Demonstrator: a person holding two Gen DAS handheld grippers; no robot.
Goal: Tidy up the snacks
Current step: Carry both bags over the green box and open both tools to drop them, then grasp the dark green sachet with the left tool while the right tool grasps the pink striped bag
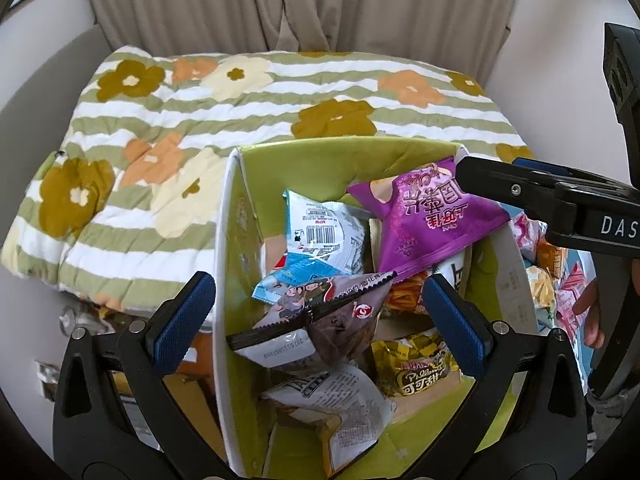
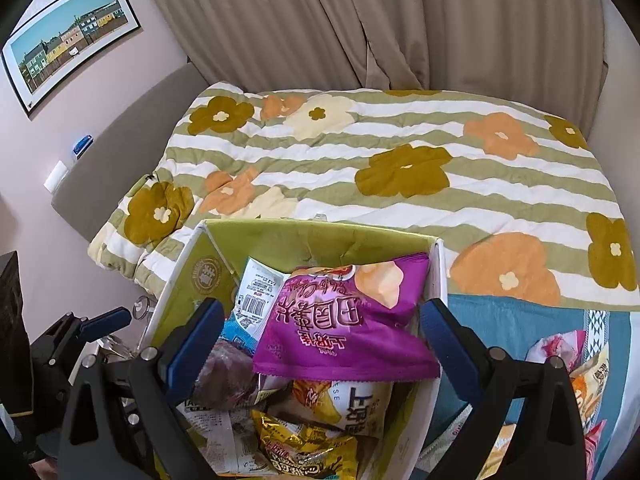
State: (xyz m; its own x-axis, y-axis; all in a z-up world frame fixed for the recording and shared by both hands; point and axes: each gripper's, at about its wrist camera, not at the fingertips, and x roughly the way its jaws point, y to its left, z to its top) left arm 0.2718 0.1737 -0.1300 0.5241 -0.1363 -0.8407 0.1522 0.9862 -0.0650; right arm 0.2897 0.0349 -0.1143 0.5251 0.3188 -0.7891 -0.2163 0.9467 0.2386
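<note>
While both tools hang over the green box [image 2: 320, 240], neither has anything between its blue pads: the left tool [image 1: 316, 322] has its fingers spread wide apart above the near part of the box, and the right tool [image 2: 322, 344] likewise stands open, its fingers on either side of the purple snack bag [image 2: 344, 320] without touching it as far as can be seen. In the left wrist view the near end of the box holds a white packet with fine print [image 1: 340, 404], a yellow-and-black snack bag [image 1: 416, 368] to its right, and just beyond them a grey-brown bag [image 1: 320, 320] lying between the left tool's fingers, its long axis running from near left to far right with a serrated corner pointing far right. Farther in lies a blue-and-white packet [image 1: 320, 240], barcode side up. The purple snack bag rests on top of the pile at the far right of the box, tilted, its long axis running roughly left to right and its printing upside down to the camera; the right tool's black finger [image 1: 516, 184] reaches over its far right corner. More loose snacks [image 2: 588, 376] lie right of the box on a blue cloth [image 2: 520, 320]. Beyond the box spreads a bed with a striped flowered quilt [image 2: 360, 160], then beige curtains [image 2: 360, 20].
</note>
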